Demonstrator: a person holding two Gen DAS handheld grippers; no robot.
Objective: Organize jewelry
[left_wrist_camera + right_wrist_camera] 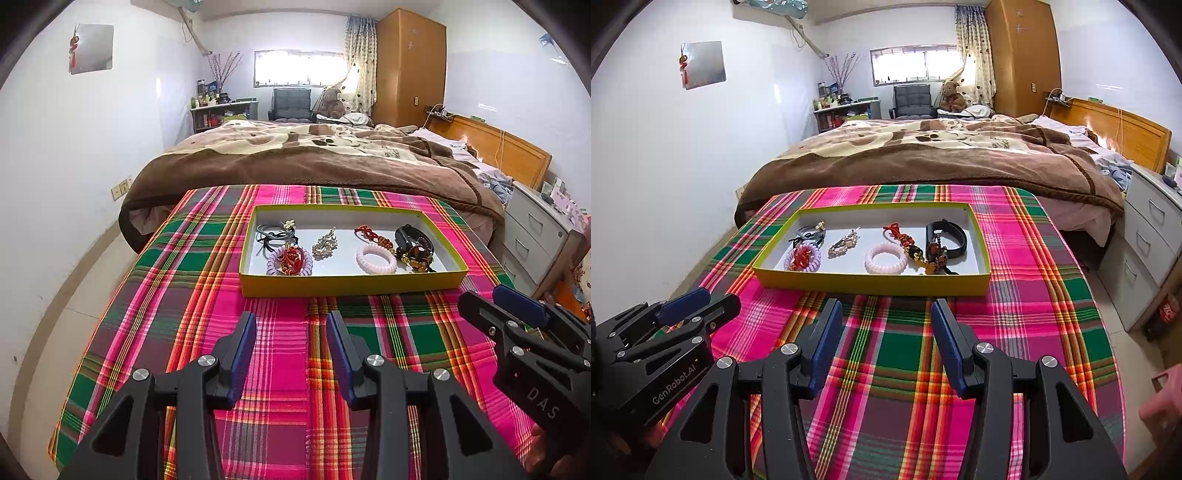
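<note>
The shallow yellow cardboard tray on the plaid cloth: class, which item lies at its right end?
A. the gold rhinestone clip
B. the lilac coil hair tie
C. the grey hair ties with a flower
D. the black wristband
D: the black wristband lies at the right end of the shallow yellow cardboard tray, beside the dark beaded charms.

A plaid tablecloth [207, 295] in pink, green and red is covering the table in the foreground. Beyond it a bed is lying under a brown blanket [923, 158] with a cream pattern, its wooden headboard [491, 147] standing at the right. A grey drawer cabinet [1148, 236] is sitting beside the bed. At the far wall a dark armchair [291, 103] is standing below a bright window [912, 66], with a teddy bear [951, 96] sitting just beside it. A tall wooden wardrobe [410, 66] is rising in the corner, next to a patterned curtain [360, 62]. A square mirror [703, 64] is hanging on the left wall.
</note>
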